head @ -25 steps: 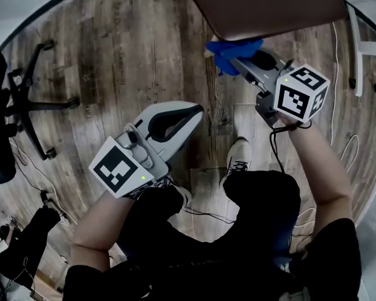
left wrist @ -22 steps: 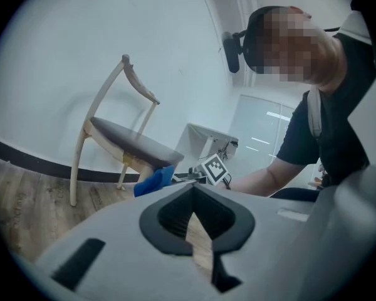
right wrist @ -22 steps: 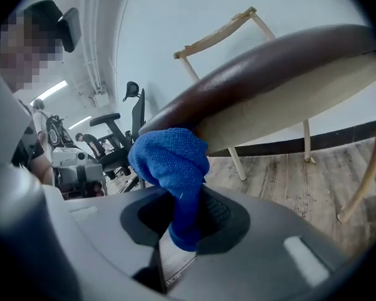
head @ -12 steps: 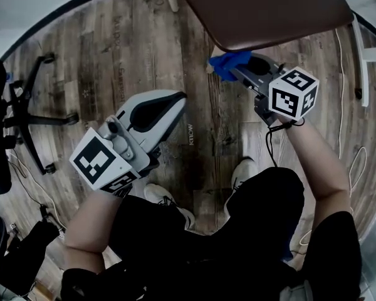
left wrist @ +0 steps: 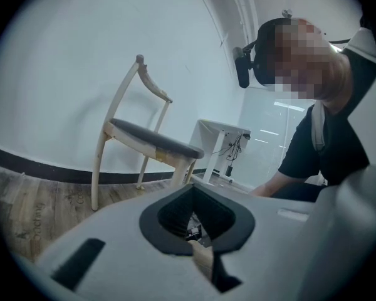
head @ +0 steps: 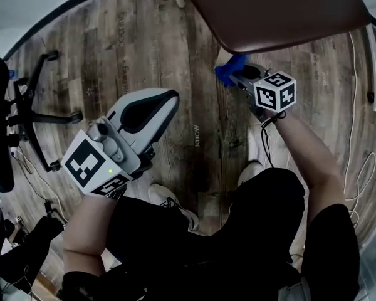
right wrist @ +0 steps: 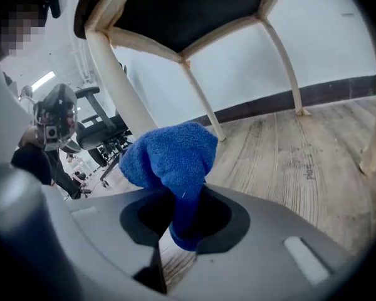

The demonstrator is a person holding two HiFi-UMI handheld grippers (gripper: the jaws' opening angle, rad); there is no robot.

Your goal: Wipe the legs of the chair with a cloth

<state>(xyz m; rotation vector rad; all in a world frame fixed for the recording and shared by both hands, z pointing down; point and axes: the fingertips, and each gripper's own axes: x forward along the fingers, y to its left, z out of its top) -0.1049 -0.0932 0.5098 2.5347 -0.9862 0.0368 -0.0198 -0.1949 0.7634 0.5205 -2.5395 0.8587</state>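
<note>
Wood floor (head: 144,49) below, the right gripper (right wrist: 183,227), clenched on the cloth (right wrist: 172,155), now sits farther under the chair (head: 269,11). Its leg (right wrist: 119,93) at eleven o'clock looks ready for wiping. The left gripper (head: 169,99) stays closed and empty.

Strong fisheye warp and black corner vignette noted in all views. Head view evenly lit, slightly dim; floor (head: 194,74) rendered sharp. Left gripper view bright, wall (left wrist: 56,61) nearly washed out. In right gripper view cloth (right wrist: 175,155) kept sharp, seat (right wrist: 188,11) underside shadowed, strip light (right wrist: 42,80) glaring.
</note>
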